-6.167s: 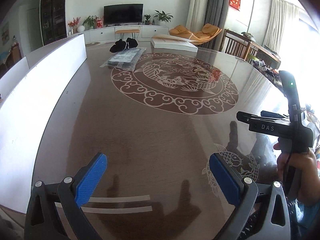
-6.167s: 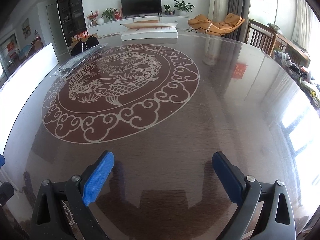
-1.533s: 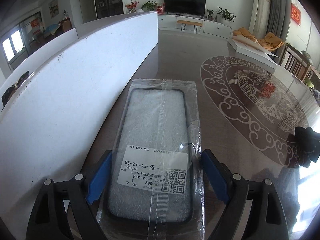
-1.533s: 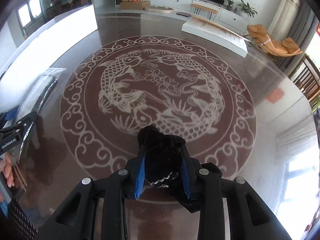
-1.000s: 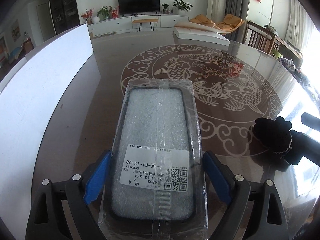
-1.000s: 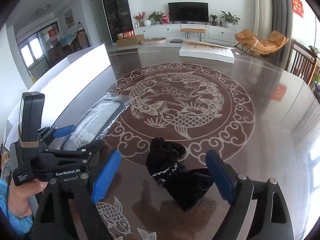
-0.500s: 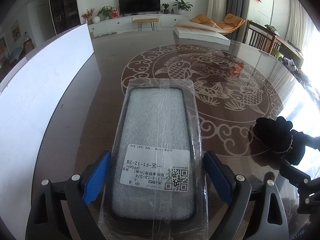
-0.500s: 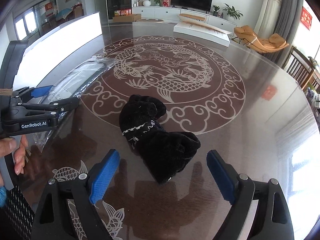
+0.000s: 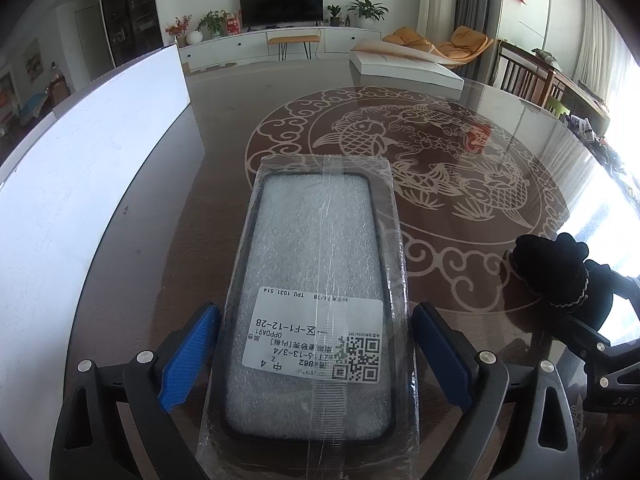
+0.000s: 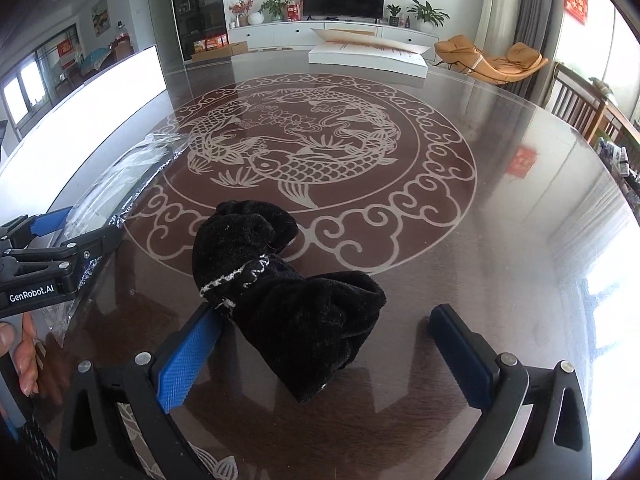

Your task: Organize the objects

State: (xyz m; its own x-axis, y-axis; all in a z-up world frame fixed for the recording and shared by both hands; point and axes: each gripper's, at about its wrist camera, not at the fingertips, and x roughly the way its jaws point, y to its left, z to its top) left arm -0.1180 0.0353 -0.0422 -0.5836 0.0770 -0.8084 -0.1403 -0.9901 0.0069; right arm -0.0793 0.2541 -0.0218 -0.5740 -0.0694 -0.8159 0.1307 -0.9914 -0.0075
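Standing along the far left edge of the table: a long white board. Just right of it, hovering low, the left gripper, its jaws opening, blue pads sitting either side of a bagged phone case and not pressing on it. Lying flat on the glossy brown top, label toward the camera, far end reaching the rim of the round fish pattern. In the right wrist view, showing at the left edge, a hand holding that gripper's handle. Further right, resting on the pattern's cloud border, a crumpled black cloth pouch with a silvery trim. Straddling its near end, the right gripper, jaws opening wide: the left pad brushing the fabric, the other standing clear. Sitting at the table's far side, a white flat box.
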